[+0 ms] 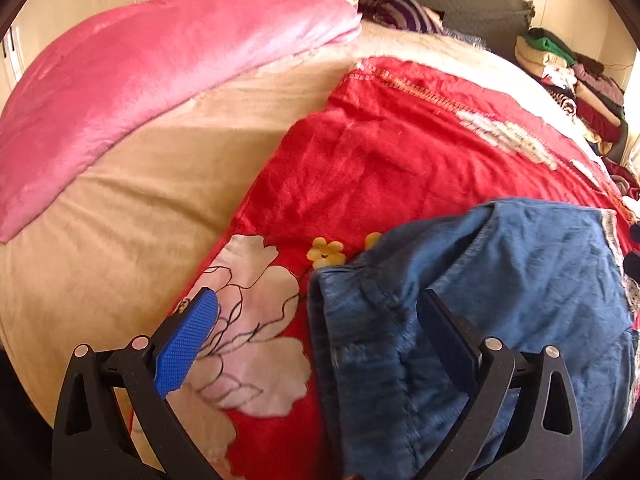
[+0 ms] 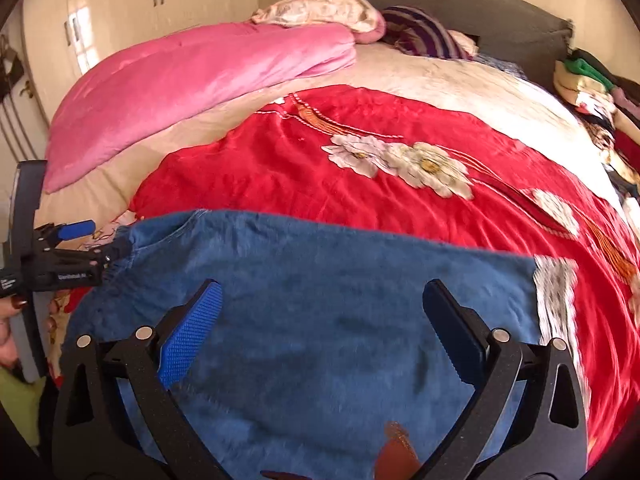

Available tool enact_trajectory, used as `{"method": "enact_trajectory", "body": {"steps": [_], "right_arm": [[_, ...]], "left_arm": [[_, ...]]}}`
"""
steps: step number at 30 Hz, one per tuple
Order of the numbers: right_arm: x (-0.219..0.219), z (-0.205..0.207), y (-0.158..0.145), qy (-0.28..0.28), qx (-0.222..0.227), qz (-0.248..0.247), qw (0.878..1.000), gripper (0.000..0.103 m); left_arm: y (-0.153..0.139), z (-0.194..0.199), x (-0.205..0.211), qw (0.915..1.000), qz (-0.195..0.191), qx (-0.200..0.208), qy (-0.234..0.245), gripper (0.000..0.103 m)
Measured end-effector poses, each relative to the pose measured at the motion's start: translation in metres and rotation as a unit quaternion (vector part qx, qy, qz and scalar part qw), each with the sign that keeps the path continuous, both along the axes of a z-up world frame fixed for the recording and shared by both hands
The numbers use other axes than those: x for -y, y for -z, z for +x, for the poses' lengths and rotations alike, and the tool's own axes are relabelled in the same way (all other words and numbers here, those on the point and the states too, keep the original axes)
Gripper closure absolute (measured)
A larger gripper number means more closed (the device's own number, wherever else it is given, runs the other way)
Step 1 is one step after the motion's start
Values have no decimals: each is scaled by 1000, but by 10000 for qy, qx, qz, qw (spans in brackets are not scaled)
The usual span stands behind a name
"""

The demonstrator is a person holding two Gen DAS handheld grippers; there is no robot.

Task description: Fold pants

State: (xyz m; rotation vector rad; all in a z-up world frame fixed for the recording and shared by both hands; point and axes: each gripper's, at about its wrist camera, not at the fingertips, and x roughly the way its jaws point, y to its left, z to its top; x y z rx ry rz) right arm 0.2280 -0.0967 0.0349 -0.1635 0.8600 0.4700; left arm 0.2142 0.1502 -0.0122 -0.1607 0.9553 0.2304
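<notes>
Cream wardrobe doors point(image 2: 120, 12) with dark handles line the far wall behind a wide bed, and a grey padded headboard point(image 2: 440, 0) closes off its top end. At the left of the bed lies a folded pink plush quilt point(image 2: 192, 88) on a beige bedsheet point(image 1: 120, 216). Past the quilt's far end sit a pale floral pillow point(image 2: 320, 12) and a purple striped cushion point(image 2: 424, 36). A red plush blanket with white flower prints point(image 2: 320, 176) covers the middle of the bed, and a heap of mixed folded clothes point(image 1: 568, 76) sits along the right edge.

On the red blanket, at the near side, lie the blue denim pants point(image 2: 320, 300), spread wide and fairly flat, with a patterned grey-and-white cuff point(image 2: 554, 300) at the right end. A brown leather patch point(image 2: 396, 456) shows near the bottom of the right wrist view.

The left gripper point(image 1: 318, 316) has its blue-padded fingers spread wide; one finger is over a white flower print on the blanket, the other over the gathered edge of the denim. In the right wrist view it shows from the side at the pants' left end point(image 2: 100, 248), held by a hand with dark painted nails point(image 2: 16, 308).

The right gripper point(image 2: 322, 300) hangs over the middle of the pants, fingers wide apart, nothing between them.
</notes>
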Motion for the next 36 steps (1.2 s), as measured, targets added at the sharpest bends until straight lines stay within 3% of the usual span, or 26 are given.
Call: {"method": "enact_trajectory", "body": {"steps": [9,12,13,16,22,23,25,26,27,29,30,36], "right_arm": [[-33,47,34,-545,-390,-232,9975,8],[-44,53,43,-736,-354,-447,9957,8],[-48,55,45,-827,-352,-521,9946,8],[-57,57,49,-1093,-268,-688,9913,8],[-76,52,52,-1671,10,-990,9809,10],[-79,51,53,-1744,-16,-1024,9793,16],[-81,49,54,-1868,-180,-847,9786,57],[-80,47,53,-1926,-286,-697,9784,64],[-79,43,51,-1953,-321,-574,9785,78],[-77,32,48,-2002,-277,-521,9780,91],[-71,24,44,-1981,-236,-478,9787,96],[-31,-23,10,-1750,59,131,9845,98]], "left_arm": [[16,12,-2,9987,-387,6,324,8],[15,11,1,9975,-477,127,513,52],[14,10,1,9964,-576,186,596,59],[6,0,7,9959,-435,388,693,67],[-24,-37,21,9907,-317,832,1029,70],[-26,-40,22,9903,-283,851,1060,70],[-28,-48,26,9897,-231,863,1121,70],[-27,-48,26,9900,-196,843,1112,70],[-25,-49,27,9907,-105,826,1078,70],[-23,-50,26,9914,-58,818,1019,70],[-23,-50,24,9915,-87,824,1001,70],[-37,-70,26,9874,-123,1104,1130,70]]}}
